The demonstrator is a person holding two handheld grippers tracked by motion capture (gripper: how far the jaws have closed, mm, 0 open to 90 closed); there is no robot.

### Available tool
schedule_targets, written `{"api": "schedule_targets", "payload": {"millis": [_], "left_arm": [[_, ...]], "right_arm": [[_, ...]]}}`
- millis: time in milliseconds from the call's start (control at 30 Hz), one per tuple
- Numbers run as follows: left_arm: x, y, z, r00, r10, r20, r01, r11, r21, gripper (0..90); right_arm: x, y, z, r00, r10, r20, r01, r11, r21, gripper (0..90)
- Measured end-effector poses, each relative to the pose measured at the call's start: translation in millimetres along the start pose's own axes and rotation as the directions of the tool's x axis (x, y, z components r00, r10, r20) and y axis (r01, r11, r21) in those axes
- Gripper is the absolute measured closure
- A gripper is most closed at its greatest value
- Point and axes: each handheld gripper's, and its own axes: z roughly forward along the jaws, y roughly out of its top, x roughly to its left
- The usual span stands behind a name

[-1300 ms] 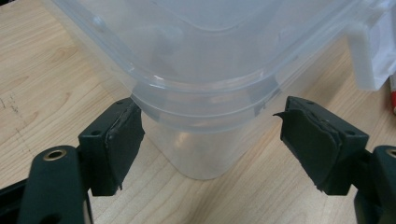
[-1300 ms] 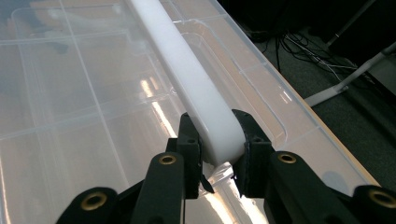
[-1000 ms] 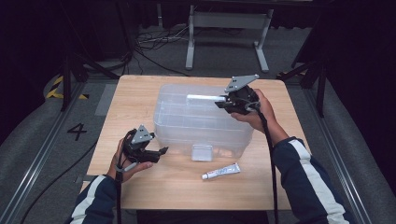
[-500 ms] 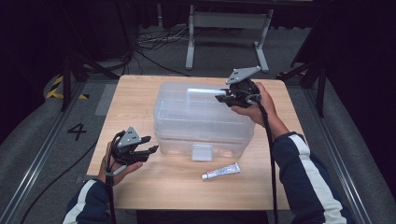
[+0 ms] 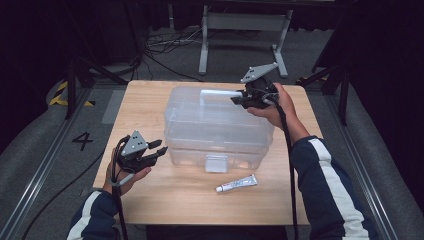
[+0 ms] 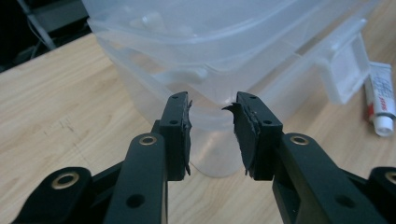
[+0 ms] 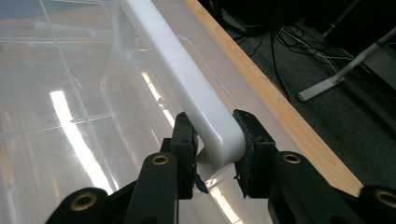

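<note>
A clear plastic storage box point(image 5: 215, 135) stands mid-table, its lid carrying a white handle point(image 5: 217, 93). My right gripper point(image 5: 237, 99) is over the lid's right end, shut on the white handle point(image 7: 187, 84), with both pads pressed against the bar's end point(image 7: 215, 154). The lid point(image 6: 196, 28) sits slightly raised above the base. My left gripper point(image 5: 161, 148) hovers just off the box's front left corner point(image 6: 210, 116). Its jaws point(image 6: 212, 135) have just been closing but stand apart, with nothing between them.
A small white tube point(image 5: 236, 183) lies on the wooden table point(image 5: 150, 100) in front of the box, also at the right edge of the left gripper view point(image 6: 382, 105). The box's front latch point(image 5: 216, 163) hangs open. Dark floor, cables and stands surround the table.
The left gripper drew back leftward from the box's corner and its jaws narrowed. The right gripper rose a little with the handle, and the lid came up with it.
</note>
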Motion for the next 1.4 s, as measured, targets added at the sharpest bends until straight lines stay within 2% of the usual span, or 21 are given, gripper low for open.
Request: {"api": "schedule_targets", "payload": {"millis": [133, 300, 467, 567, 700, 767, 867, 900, 933, 1000, 1067, 1167, 1200, 1333, 1400], "left_arm": [[-2.3, 3.1, 3.5, 0.9999, 0.01, -0.01, -0.01, 0.9999, -0.011, 71.9], [-2.4, 7.4, 6.9, 0.9997, -0.014, -0.019, 0.013, 0.999, -0.042, 79.5], [-1.7, 7.0, 11.3, 0.9994, -0.028, -0.02, 0.027, 0.9984, -0.049, 87.0], [-1.2, 6.6, 12.0, 0.9996, -0.023, -0.018, 0.022, 0.9985, -0.049, 87.8], [-1.1, 5.7, 13.1, 0.9997, -0.02, -0.013, 0.02, 0.9989, -0.042, 88.1], [-1.1, 5.7, 13.9, 0.9998, -0.015, -0.013, 0.015, 0.9992, -0.036, 88.5], [-1.9, 6.4, 14.5, 0.9999, -0.007, -0.008, 0.007, 0.9994, -0.033, 88.6], [-1.9, 6.4, 14.5, 0.9999, -0.007, -0.008, 0.007, 0.9994, -0.033, 88.7], [-1.7, 6.8, 14.8, 1.0, -0.007, -0.006, 0.006, 0.9994, -0.033, 89.2], [-1.4, 7.3, 14.4, 1.0, -0.002, -0.005, 0.002, 0.9996, -0.029, 89.2], [-1.0, 7.6, 14.1, 1.0, -0.002, 0.0, 0.002, 0.9996, -0.028, 89.2], [-1.0, 8.1, 13.8, 1.0, 0.001, 0.0, -0.001, 0.9996, -0.028, 89.5], [-1.1, 8.4, 13.8, 1.0, 0.001, 0.0, -0.001, 0.9996, -0.027, 89.5], [-0.4, 9.5, 13.4, 0.9999, 0.01, 0.003, -0.01, 0.9997, -0.022, 89.6], [0.2, 10.0, 13.2, 0.9999, 0.011, 0.004, -0.011, 0.9997, -0.024, 89.6]], "right_arm": [[-0.7, 2.0, -0.3, 0.9999, -0.005, 0.013, 0.005, 1.0, 0.001, 71.2], [-1.0, 2.9, -0.5, 0.9999, -0.009, 0.01, 0.009, 0.9999, 0.007, 71.1], [1.3, 2.3, -3.0, 0.9995, -0.02, 0.025, 0.02, 0.9998, 0.001, 69.9], [2.8, 0.3, -10.1, 0.9984, -0.03, 0.048, 0.031, 0.9993, -0.02, 65.5], [3.9, -5.5, -17.6, 0.9983, -0.032, 0.05, 0.034, 0.9987, -0.038, 64.9], [4.9, -12.0, -27.5, 0.9955, -0.046, 0.083, 0.05, 0.9975, -0.05, 62.9], [2.2, -20.9, -42.8, 0.9954, -0.034, 0.09, 0.042, 0.9951, -0.09, 61.3], [2.2, -20.9, -42.8, 0.9954, -0.034, 0.09, 0.042, 0.9951, -0.09, 61.3], [0.6, -28.6, -53.8, 0.9932, -0.033, 0.111, 0.045, 0.9931, -0.108, 60.8], [-0.2, -32.0, -58.2, 0.9928, -0.032, 0.115, 0.046, 0.9919, -0.118, 60.7], [-4.1, -49.0, -73.8, 0.9903, -0.013, 0.139, 0.035, 0.9868, -0.158, 59.7], [-6.1, -59.2, -78.3, 0.9884, -0.016, 0.151, 0.04, 0.9865, -0.159, 59.1], [-7.9, -68.6, -81.7, 0.9858, -0.014, 0.168, 0.042, 0.9855, -0.164, 58.9], [-14.0, -97.9, -89.6, 0.986, 0.032, 0.164, 0.0, 0.9809, -0.195, 55.9], [-13.1, -113.4, -89.4, 0.9871, 0.025, 0.158, 0.004, 0.9831, -0.183, 54.5]]}}
